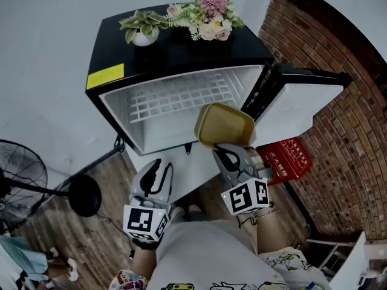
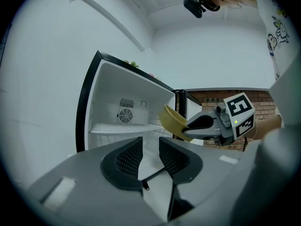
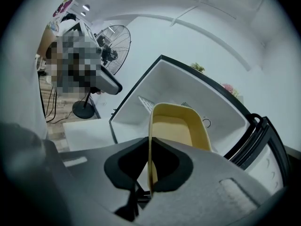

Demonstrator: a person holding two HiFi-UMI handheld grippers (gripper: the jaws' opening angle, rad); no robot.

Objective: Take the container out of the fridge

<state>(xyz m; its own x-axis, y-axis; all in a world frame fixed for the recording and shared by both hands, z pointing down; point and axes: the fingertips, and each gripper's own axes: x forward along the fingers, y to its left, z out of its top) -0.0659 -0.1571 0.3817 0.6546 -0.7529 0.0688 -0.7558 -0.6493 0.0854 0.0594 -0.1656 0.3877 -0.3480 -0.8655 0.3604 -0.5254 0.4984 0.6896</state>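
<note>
Gripping one container (image 1: 224, 124) near one fridge (image 1: 181, 56)

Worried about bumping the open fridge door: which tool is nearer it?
Right. The right tool, holding the container, is beside the door; the left tool is farther left.

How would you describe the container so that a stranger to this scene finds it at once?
Find the black fridge, open, with a white inside. Just before its opening, the right gripper holds the container by one wall between its jaws. Its neighbours are white or black; it alone is a mustard-yellow open tub, empty, with rounded corners.
</note>
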